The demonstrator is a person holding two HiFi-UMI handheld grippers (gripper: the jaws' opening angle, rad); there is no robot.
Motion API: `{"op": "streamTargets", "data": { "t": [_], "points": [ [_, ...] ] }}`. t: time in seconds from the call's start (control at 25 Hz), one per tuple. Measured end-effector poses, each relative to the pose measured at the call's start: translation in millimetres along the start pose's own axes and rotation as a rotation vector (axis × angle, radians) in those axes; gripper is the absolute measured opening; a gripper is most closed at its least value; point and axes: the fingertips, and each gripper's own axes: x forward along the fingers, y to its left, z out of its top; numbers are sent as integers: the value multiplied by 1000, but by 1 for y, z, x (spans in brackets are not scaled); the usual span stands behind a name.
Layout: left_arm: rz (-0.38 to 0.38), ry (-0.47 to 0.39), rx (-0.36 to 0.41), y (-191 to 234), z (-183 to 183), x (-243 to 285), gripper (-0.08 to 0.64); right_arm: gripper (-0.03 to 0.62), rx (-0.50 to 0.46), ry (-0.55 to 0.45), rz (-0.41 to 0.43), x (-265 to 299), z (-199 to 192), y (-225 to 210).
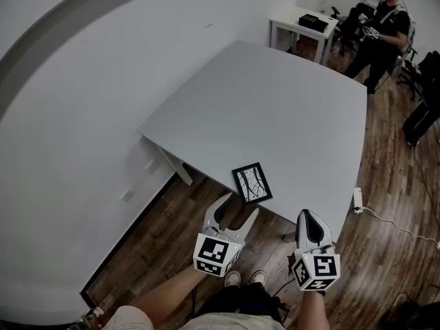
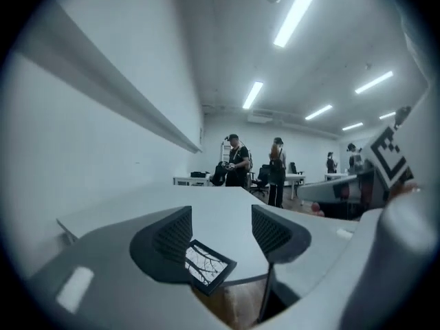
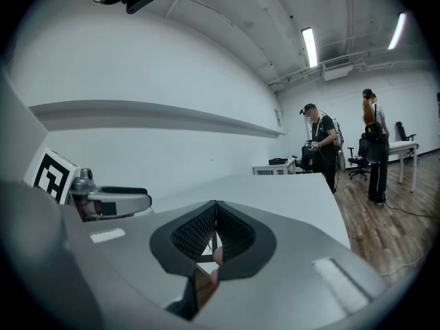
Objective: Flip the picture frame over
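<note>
The picture frame (image 1: pixel 252 183) lies flat on the gray counter (image 1: pixel 275 102), right by the counter's near edge. Its picture side faces up, and the picture shows thin dark lines like branches inside a black border.

The left gripper (image 1: pixel 240 205) is held in the air over the wood floor (image 1: pixel 172 232), just short of the counter edge. Its jaws are wide apart and hold nothing. The frame is just in front of these jaws, not touching them. In the left gripper view the frame (image 2: pixel 206 265) shows low down in the gap between the jaws of the left gripper (image 2: pixel 221 232), nearer the left jaw.

The right gripper (image 1: pixel 307 213) is beside the left one, also short of the counter edge. In the right gripper view the jaws of the right gripper (image 3: pixel 216 212) are pressed together at the tips, with nothing held. The frame is ahead of these jaws and off to their left.

Far beyond both jaws, past the counter, people stand near a small white table (image 1: pixel 302 27).
</note>
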Motion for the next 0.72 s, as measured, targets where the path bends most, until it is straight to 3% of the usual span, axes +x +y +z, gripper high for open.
{"op": "streamTargets", "data": {
  "t": [0.16, 0.32, 0.44, 0.52, 0.6, 0.72],
  "points": [
    [57, -43, -57, 5, 22, -8, 267, 28, -26, 0, 25, 1, 8, 3],
    [139, -51, -49, 14, 27, -12, 267, 37, -31, -15, 51, 4, 18, 6],
    [155, -39, -52, 16, 23, -9, 259, 38, -33, -45, 60, 6, 24, 8],
    [149, -59, -56, 15, 24, -9, 200, 36, -16, -76, 68, 9, 28, 9],
    [149, -90, -42, 12, 28, -12, 26, 26, -5, -98, 70, 9, 29, 8],
    [143, -118, -22, 5, 36, -12, 0, 25, -24, -107, 62, 9, 31, 7]
  ]
}}
